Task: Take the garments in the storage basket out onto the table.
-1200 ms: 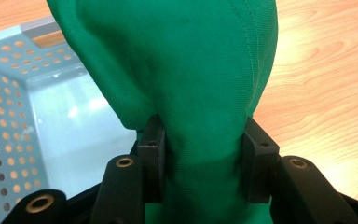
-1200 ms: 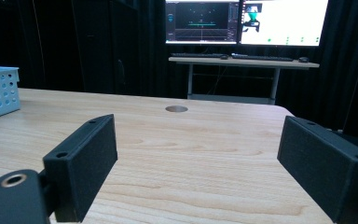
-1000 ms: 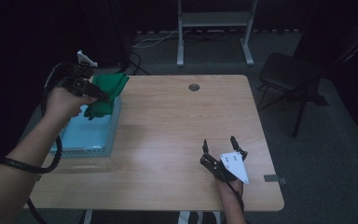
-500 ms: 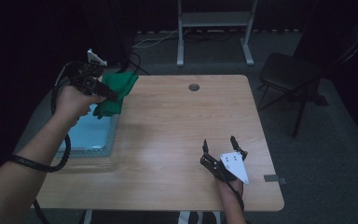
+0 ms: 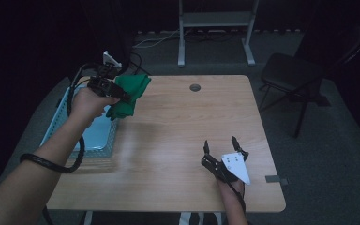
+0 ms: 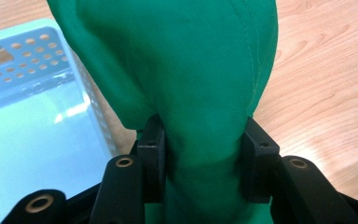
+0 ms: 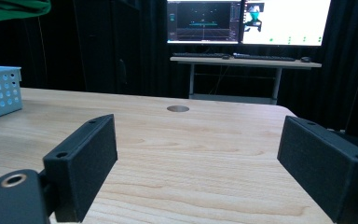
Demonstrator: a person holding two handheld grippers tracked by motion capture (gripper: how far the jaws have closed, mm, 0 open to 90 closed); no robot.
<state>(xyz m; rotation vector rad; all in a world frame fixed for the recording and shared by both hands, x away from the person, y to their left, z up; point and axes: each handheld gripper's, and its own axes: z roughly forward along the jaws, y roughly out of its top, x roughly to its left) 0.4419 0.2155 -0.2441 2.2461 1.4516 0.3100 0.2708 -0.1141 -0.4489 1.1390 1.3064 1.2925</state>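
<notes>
From the high view, the left gripper holds a bunched green cloth aloft over the far left corner of the pale wooden counter, beside the pale blue perforated plastic basket; likely a carrying step, with setting it down next. In the left gripper view, the jaws are clamped on the cloth. In the right gripper view, the right gripper rests spread apart, empty. No readable writing anywhere.

Black folding chair right of table; monitors on far desk.
</notes>
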